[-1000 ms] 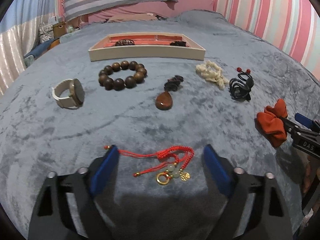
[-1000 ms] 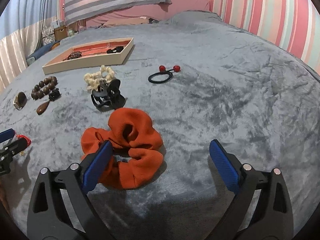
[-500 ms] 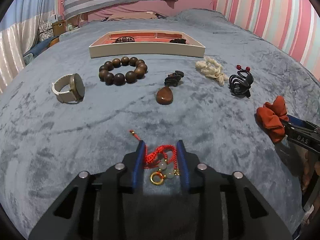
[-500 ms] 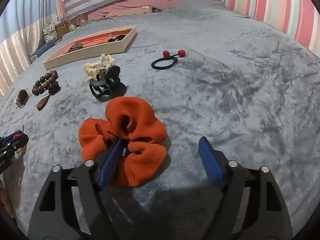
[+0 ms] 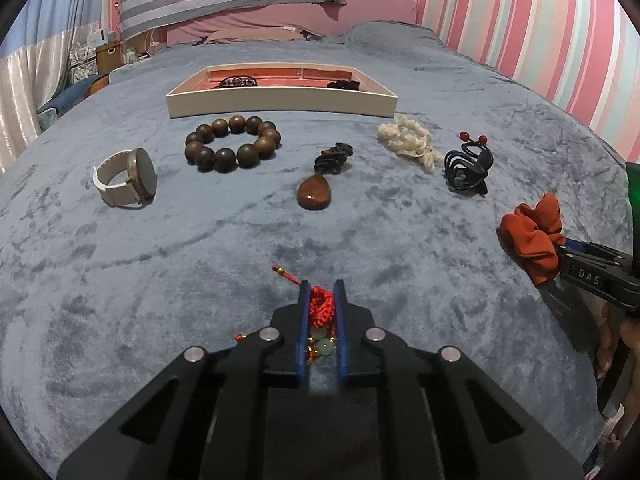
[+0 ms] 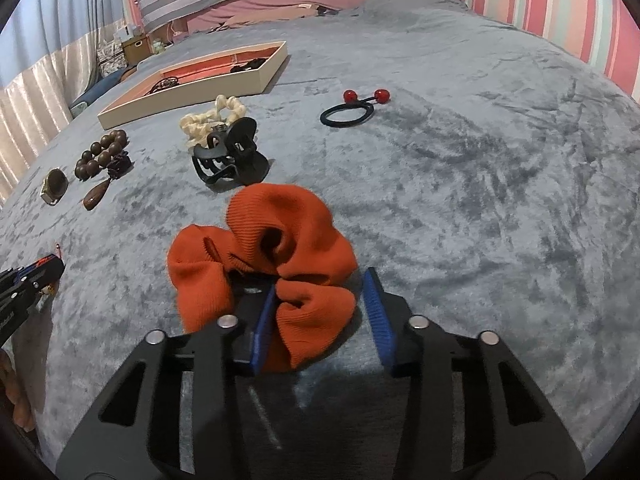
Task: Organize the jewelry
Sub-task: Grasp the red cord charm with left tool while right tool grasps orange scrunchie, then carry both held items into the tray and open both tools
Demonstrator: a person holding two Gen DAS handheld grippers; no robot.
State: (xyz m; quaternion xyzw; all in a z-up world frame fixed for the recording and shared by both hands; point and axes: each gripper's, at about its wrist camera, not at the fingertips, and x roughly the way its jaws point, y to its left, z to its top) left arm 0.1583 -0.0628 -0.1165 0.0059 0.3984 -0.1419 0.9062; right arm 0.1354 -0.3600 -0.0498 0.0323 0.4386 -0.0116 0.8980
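My left gripper [image 5: 322, 292] is shut on the red cord bracelet [image 5: 321, 310], whose pale beads and gold charms bunch between the blue pads, low over the grey blanket. My right gripper [image 6: 322, 284] is half closed around the near lobe of the orange scrunchie [image 6: 272, 240]; the pads touch it on the left and stand slightly off on the right. The cream tray with a red lining [image 5: 280, 102] lies at the back and holds two dark pieces. In the right wrist view the tray [image 6: 192, 92] is at the far left.
On the blanket lie a beige watch [image 5: 128, 178], a brown bead bracelet [image 5: 232, 142], a brown teardrop pendant [image 5: 315, 196], a cream scrunchie [image 5: 408, 142], a black claw clip [image 6: 232, 158] and a black hair tie with red balls [image 6: 352, 110]. Pillows and striped walls stand behind.
My left gripper has closed fully on the red cord bracelet and bunched it. My right gripper has moved forward over the orange scrunchie and its jaws have narrowed around it.
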